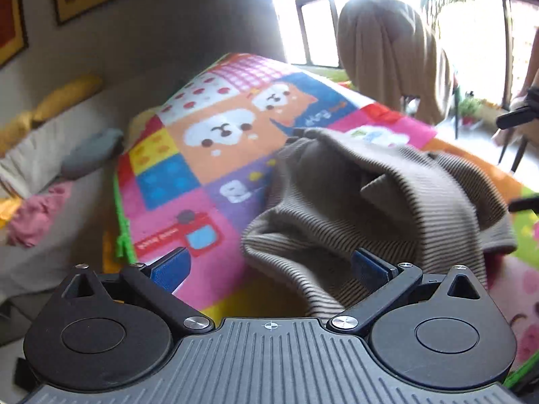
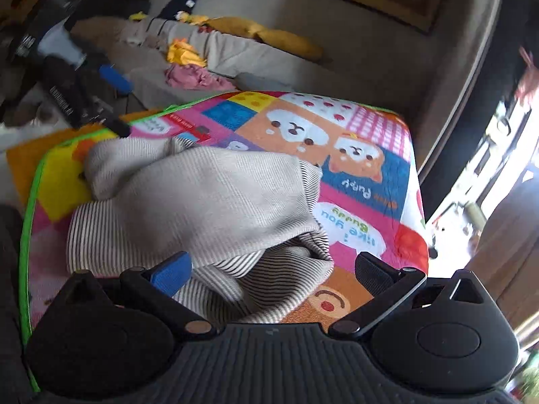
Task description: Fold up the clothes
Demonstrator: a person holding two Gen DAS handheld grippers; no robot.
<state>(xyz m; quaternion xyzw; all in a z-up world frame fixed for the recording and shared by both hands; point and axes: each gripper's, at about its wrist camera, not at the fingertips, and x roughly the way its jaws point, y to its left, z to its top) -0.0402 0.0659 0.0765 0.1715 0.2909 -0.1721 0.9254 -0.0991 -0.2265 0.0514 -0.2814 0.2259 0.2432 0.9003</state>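
Observation:
A beige-and-brown striped knit garment (image 1: 377,202) lies crumpled on a colourful cartoon play mat (image 1: 215,155). My left gripper (image 1: 269,266) is open, its blue-padded fingers spread wide, with a fold of the garment lying between them near the right finger. In the right wrist view the same garment (image 2: 202,202) lies bunched on the mat (image 2: 363,168). My right gripper (image 2: 273,269) is open just above the garment's near edge, empty. The left gripper (image 2: 111,101) shows at the mat's far left corner.
A beige sofa (image 2: 235,54) with yellow cushions (image 2: 286,38), a pink cloth (image 2: 195,77) and a grey cushion (image 1: 91,151) runs behind the mat. A chair draped in beige cloth (image 1: 390,54) stands by bright windows. Framed pictures hang on the wall.

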